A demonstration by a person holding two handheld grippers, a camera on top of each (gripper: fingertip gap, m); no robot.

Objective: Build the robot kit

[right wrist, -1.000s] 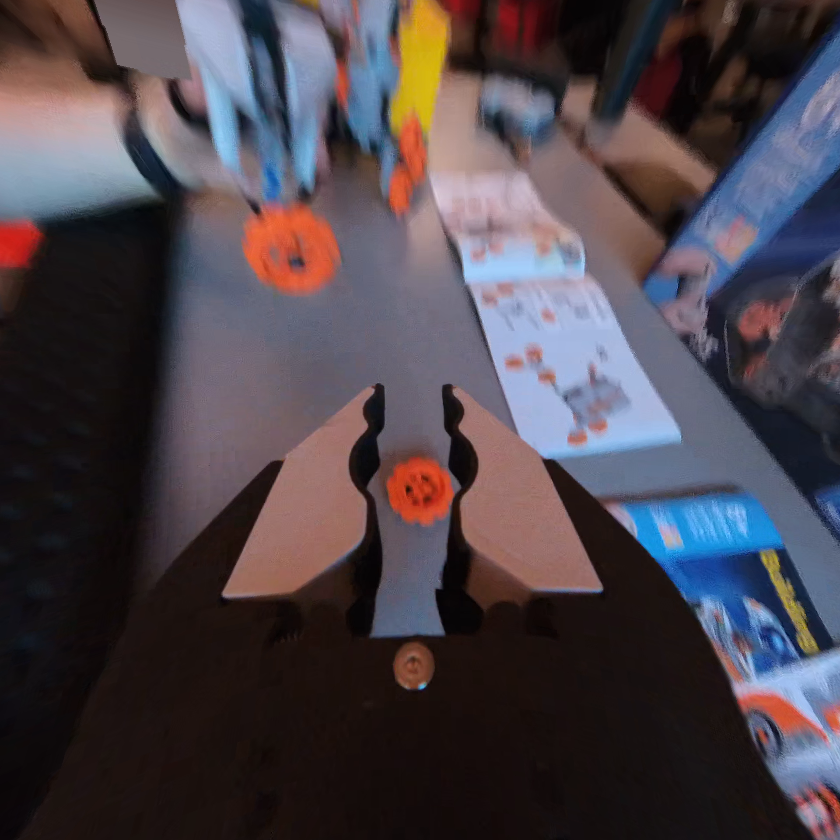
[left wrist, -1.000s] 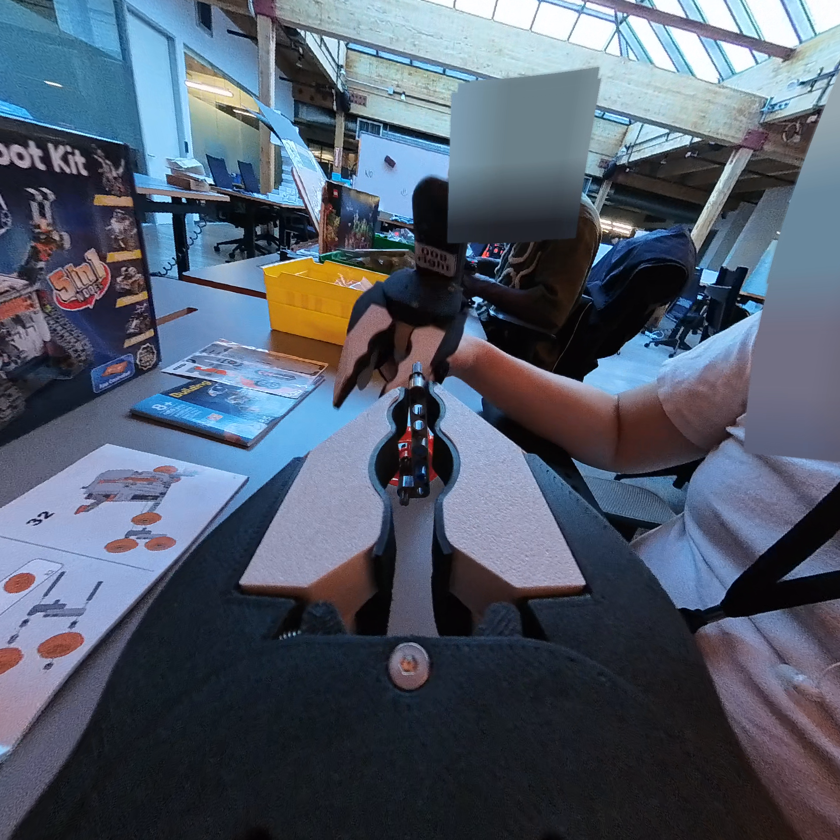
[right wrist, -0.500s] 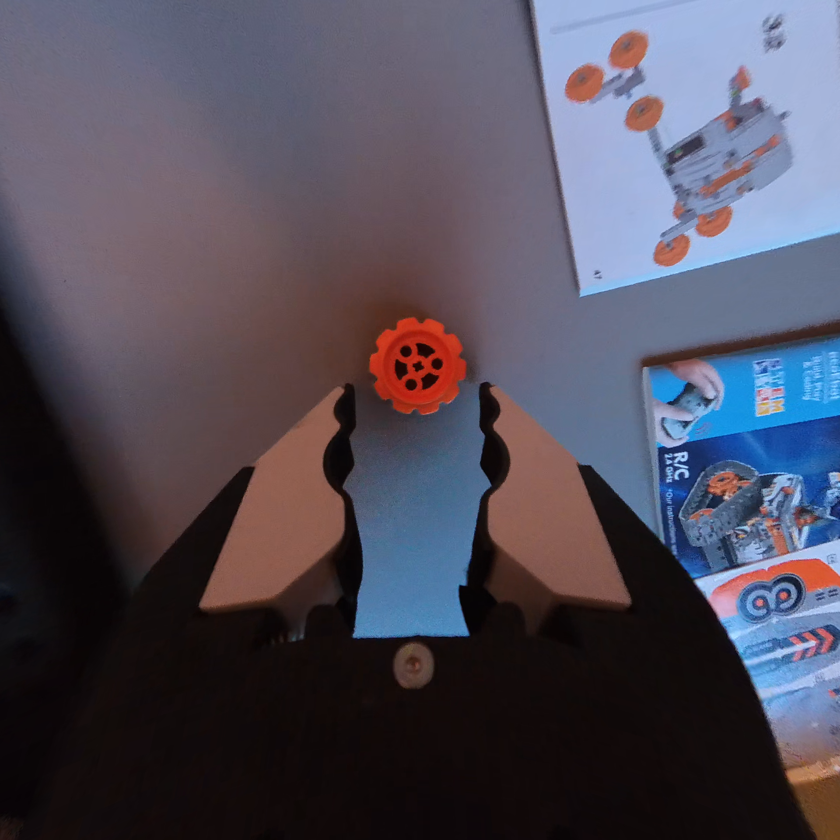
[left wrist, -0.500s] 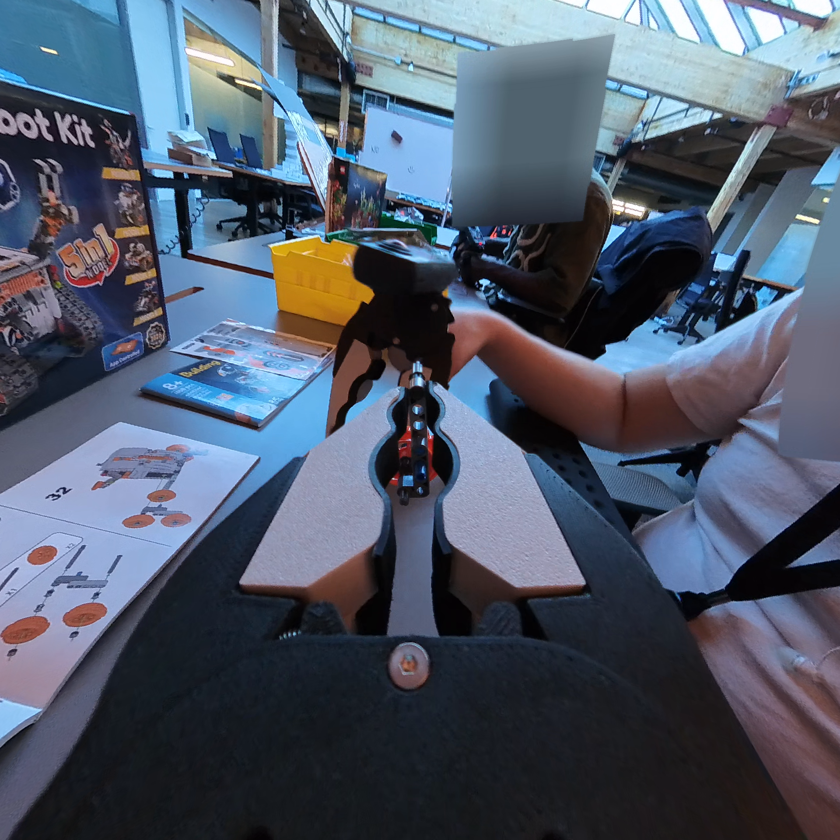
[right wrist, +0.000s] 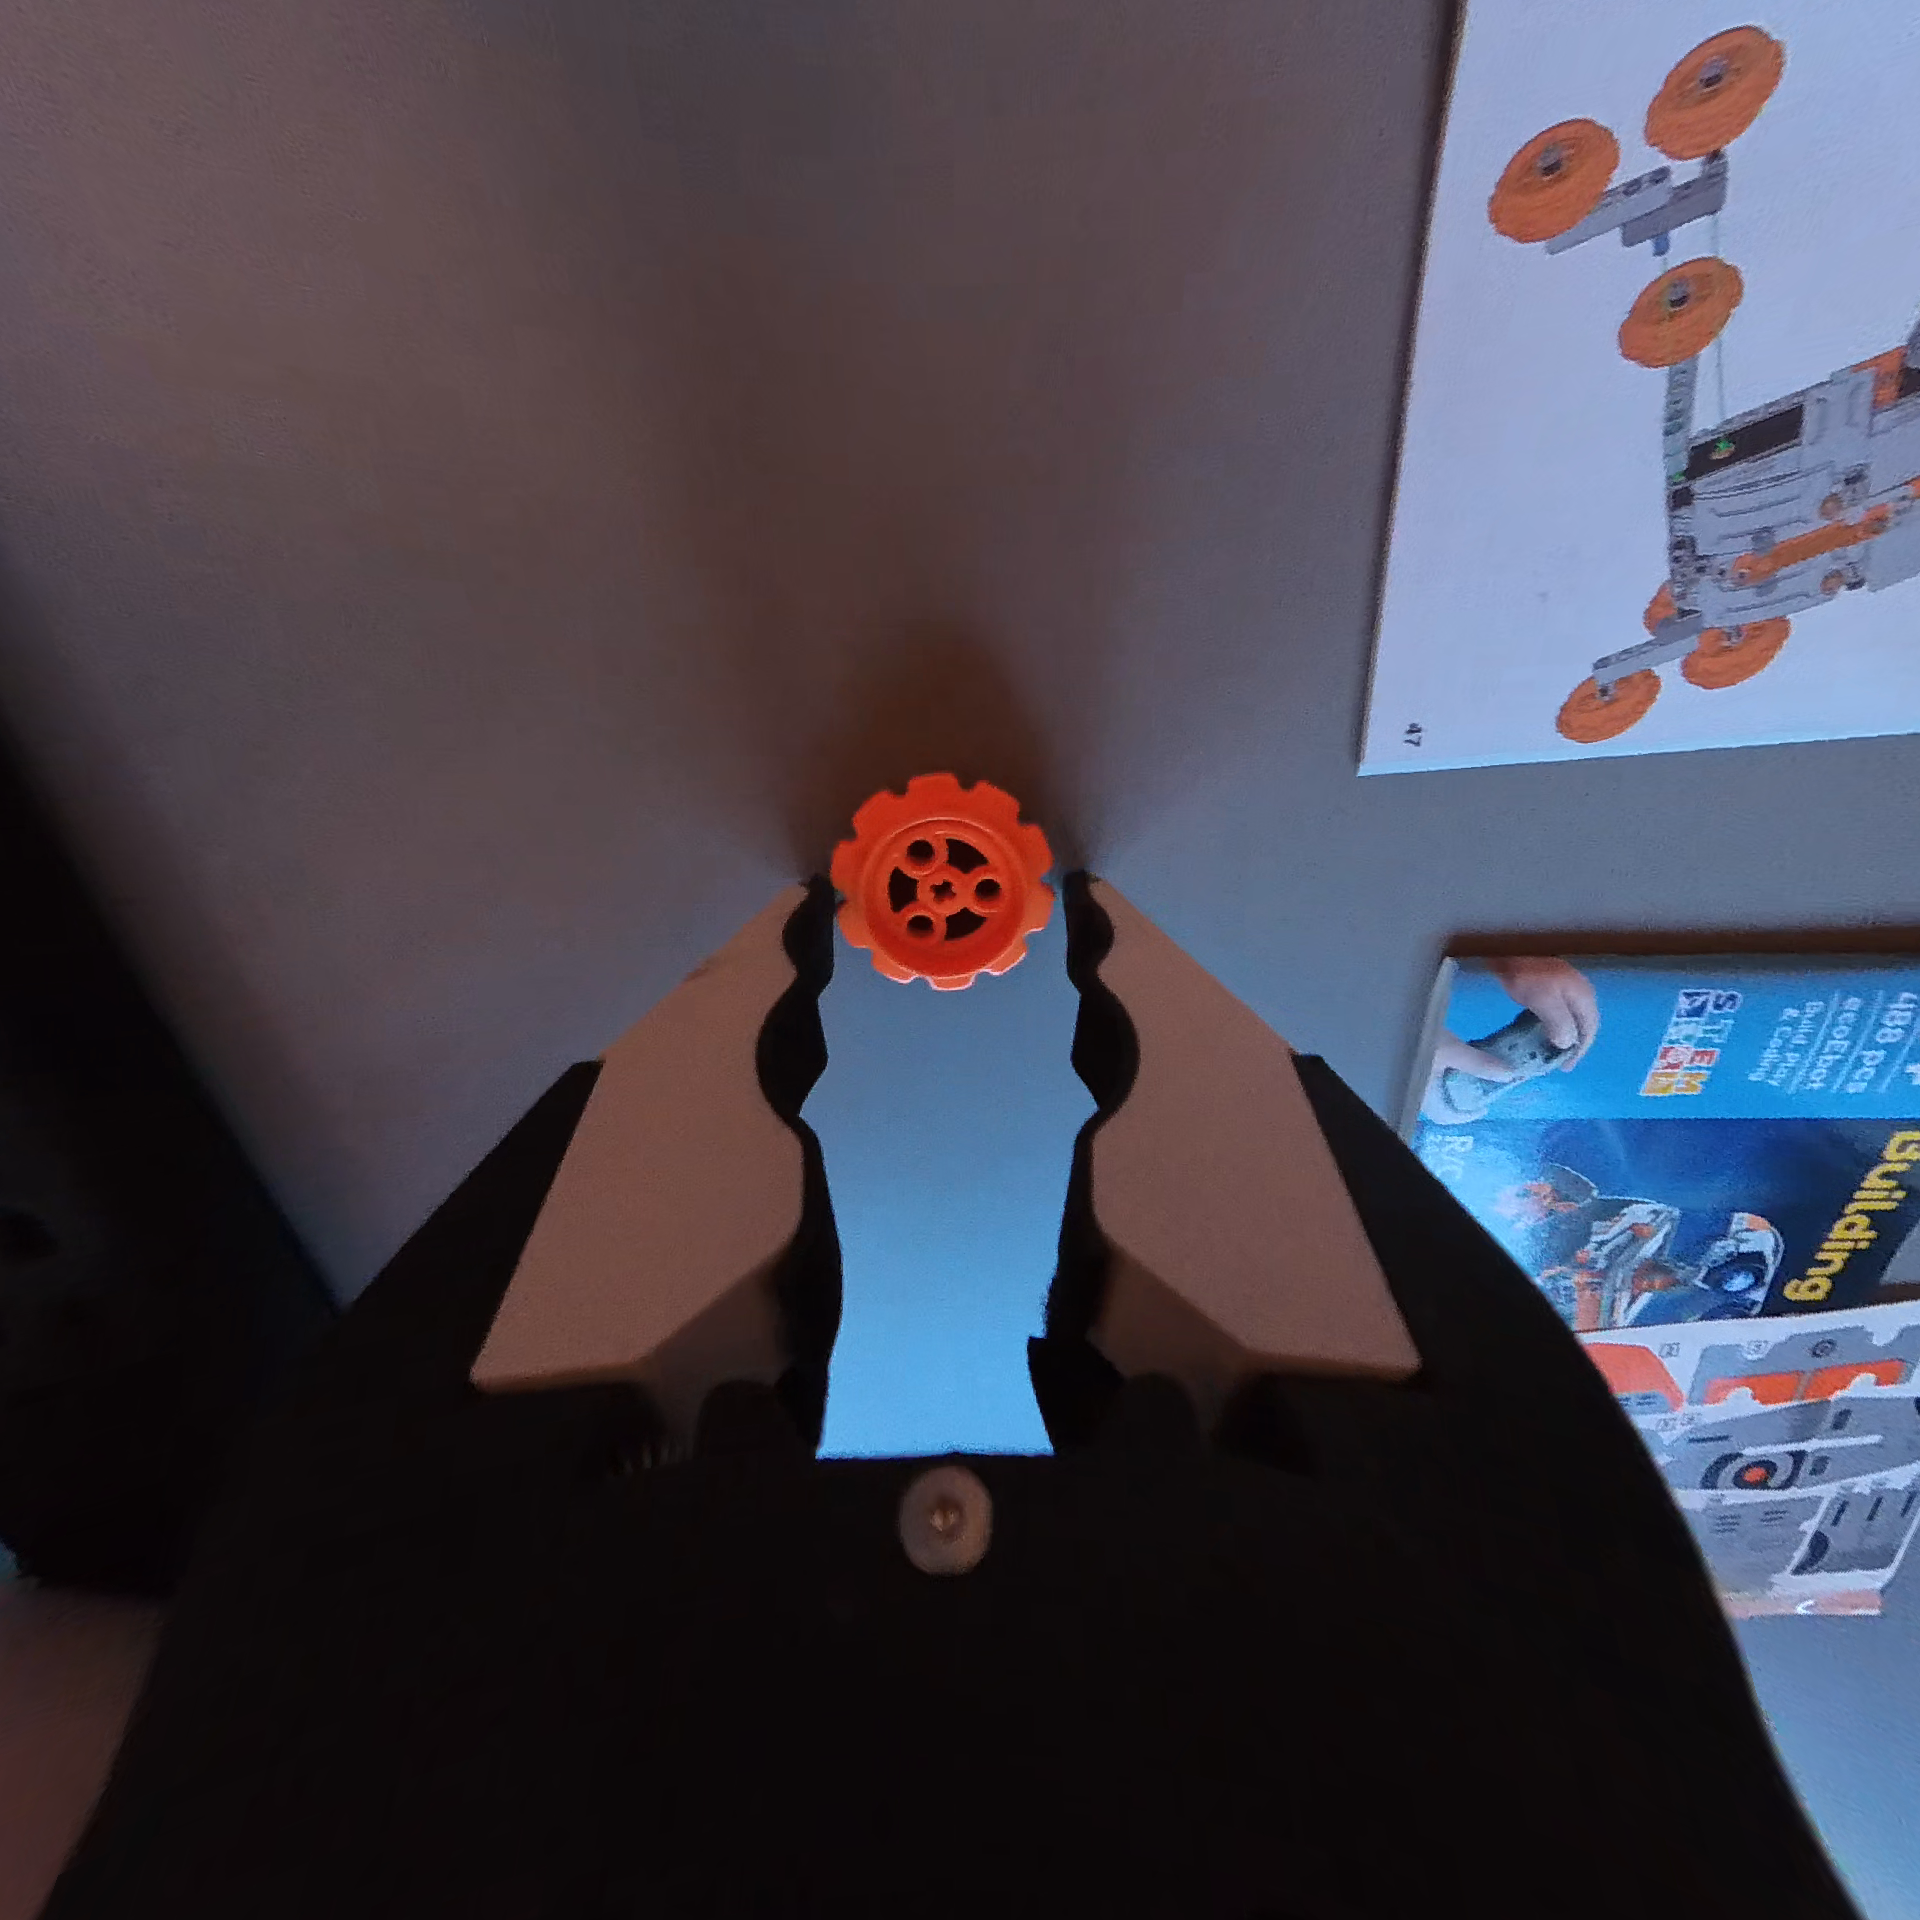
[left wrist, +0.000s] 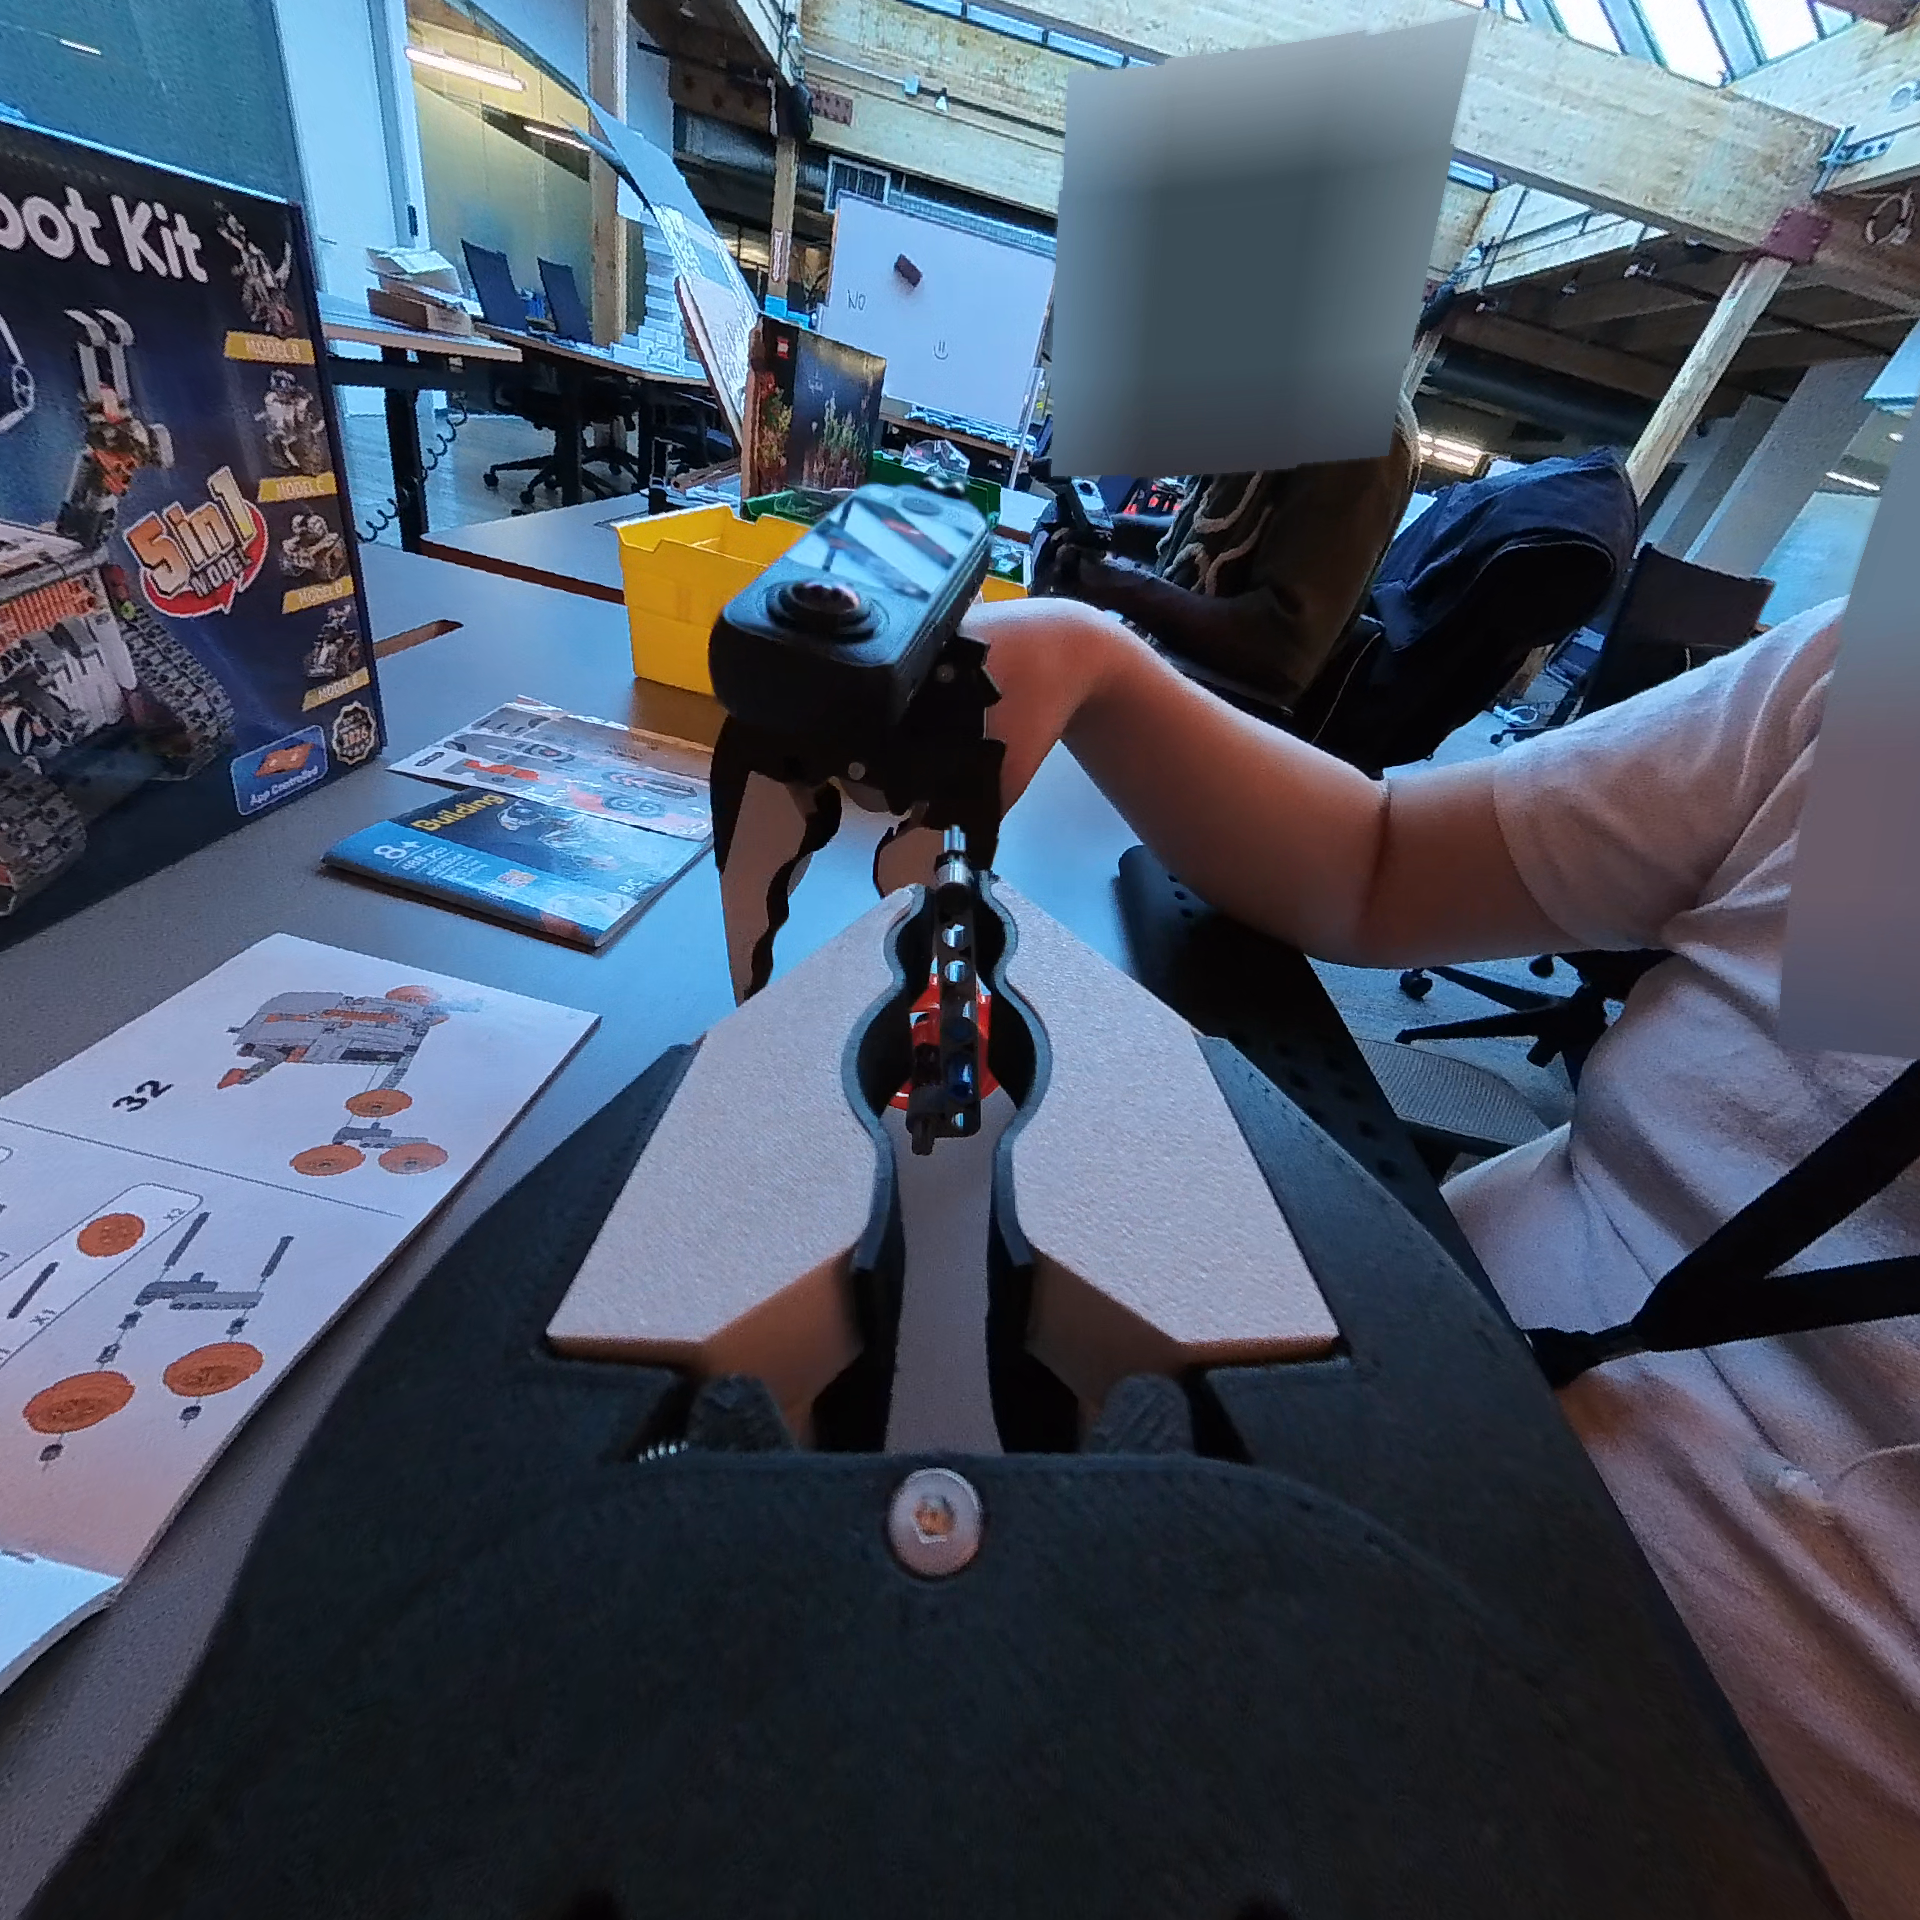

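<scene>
My left gripper (left wrist: 945, 920) is shut on a small black beam assembly (left wrist: 948, 1029) with blue pins and an orange wheel behind it, held above the table. My right gripper (right wrist: 940, 888) is open and points straight down at the grey table (right wrist: 520, 416). An orange toothed wheel (right wrist: 940, 881) lies flat on the table between its fingertips, with a small gap on each side. In the left wrist view the right gripper (left wrist: 826, 914) hangs just beyond my left fingertips, held by a hand.
A large kit box (left wrist: 156, 520) stands at the left. An open instruction sheet (left wrist: 260, 1143), a blue booklet (left wrist: 520, 862) and a yellow bin (left wrist: 686, 603) are on the table. A person (left wrist: 1247, 582) sits behind, by an office chair (left wrist: 1507, 582).
The right gripper swung to point down at the table and opened wider; the orange wheel, earlier between its fingers, now lies on the table at its fingertips. The left gripper kept its hold.
</scene>
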